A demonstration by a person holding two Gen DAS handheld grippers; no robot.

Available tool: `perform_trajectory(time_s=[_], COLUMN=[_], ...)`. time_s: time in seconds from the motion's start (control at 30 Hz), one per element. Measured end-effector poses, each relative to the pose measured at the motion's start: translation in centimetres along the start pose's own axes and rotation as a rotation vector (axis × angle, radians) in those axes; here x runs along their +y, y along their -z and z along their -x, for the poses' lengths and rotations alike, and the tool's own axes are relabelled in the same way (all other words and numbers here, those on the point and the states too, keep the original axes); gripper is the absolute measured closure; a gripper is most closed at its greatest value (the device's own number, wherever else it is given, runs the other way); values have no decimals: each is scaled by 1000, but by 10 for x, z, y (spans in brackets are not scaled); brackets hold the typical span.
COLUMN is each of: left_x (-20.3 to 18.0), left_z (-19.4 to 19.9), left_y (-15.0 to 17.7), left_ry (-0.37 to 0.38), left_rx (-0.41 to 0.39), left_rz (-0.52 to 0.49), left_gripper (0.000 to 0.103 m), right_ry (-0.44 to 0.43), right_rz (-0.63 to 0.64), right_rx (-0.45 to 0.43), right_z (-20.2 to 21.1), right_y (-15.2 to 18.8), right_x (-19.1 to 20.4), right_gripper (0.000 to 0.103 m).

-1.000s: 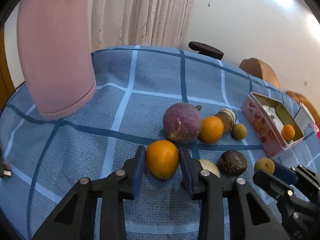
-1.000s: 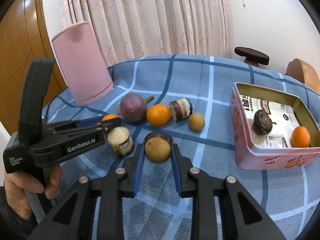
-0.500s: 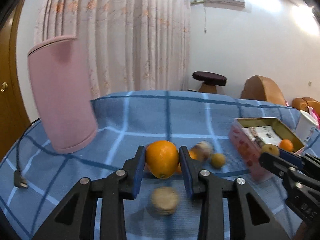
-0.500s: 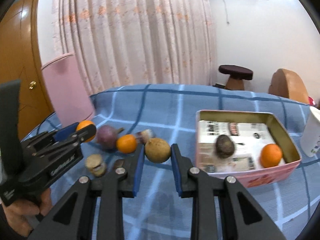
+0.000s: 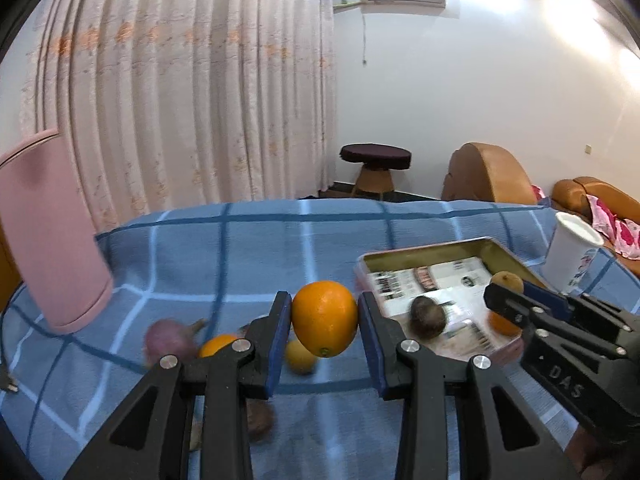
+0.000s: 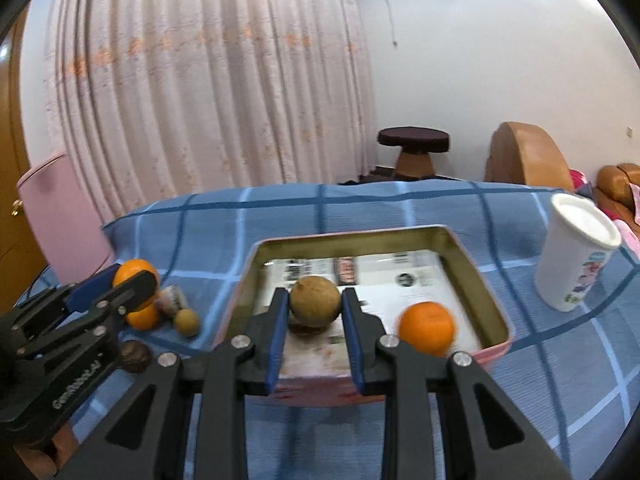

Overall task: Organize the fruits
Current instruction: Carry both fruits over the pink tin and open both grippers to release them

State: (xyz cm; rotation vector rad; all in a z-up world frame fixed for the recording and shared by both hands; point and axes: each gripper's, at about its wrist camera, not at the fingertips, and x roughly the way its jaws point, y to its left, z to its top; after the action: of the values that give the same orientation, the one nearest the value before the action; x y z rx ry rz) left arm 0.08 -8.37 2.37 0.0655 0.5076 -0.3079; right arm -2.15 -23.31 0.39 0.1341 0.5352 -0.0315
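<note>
My left gripper point(image 5: 324, 320) is shut on a large orange point(image 5: 324, 318), held above the blue checked cloth left of the pink tin point(image 5: 436, 249). My right gripper point(image 6: 314, 306) is shut on a round brown fruit point(image 6: 315, 300), held over the tin's point(image 6: 472, 268) near left part. In the tin lie a small orange point(image 6: 426, 328) and a dark fruit point(image 5: 428, 316). Loose on the cloth are a purple fruit point(image 5: 168, 338), an orange point(image 5: 216, 346), a yellow-green fruit point(image 5: 300, 356) and a dark brown fruit point(image 6: 134, 356).
A tall pink container point(image 5: 44, 236) stands at the left of the table. A white paper cup point(image 6: 576, 256) stands right of the tin. A stool point(image 6: 414, 146) and brown chairs point(image 6: 528, 156) are beyond the table, with a curtain behind.
Both grippers have lifted their fruits off the cloth and moved right. The right gripper now holds its brown fruit over the tin; the left carries the orange towards the tin.
</note>
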Motion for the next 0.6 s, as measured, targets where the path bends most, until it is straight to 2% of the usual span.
perform_trajectory(time_s=[0.3, 0.6], left_x=[-55, -85], left_z=[-22, -48], left_y=[-8, -9], left_ry=[58, 83], left_rx=[17, 61], left_rz=[-59, -85], left_gripper=[67, 67], right_ry=[63, 82], right_rz=[-60, -61], right_rx=[29, 66], right_z=[-8, -21], right_y=[-6, -8], right_x=[-54, -74], right_gripper=[73, 73])
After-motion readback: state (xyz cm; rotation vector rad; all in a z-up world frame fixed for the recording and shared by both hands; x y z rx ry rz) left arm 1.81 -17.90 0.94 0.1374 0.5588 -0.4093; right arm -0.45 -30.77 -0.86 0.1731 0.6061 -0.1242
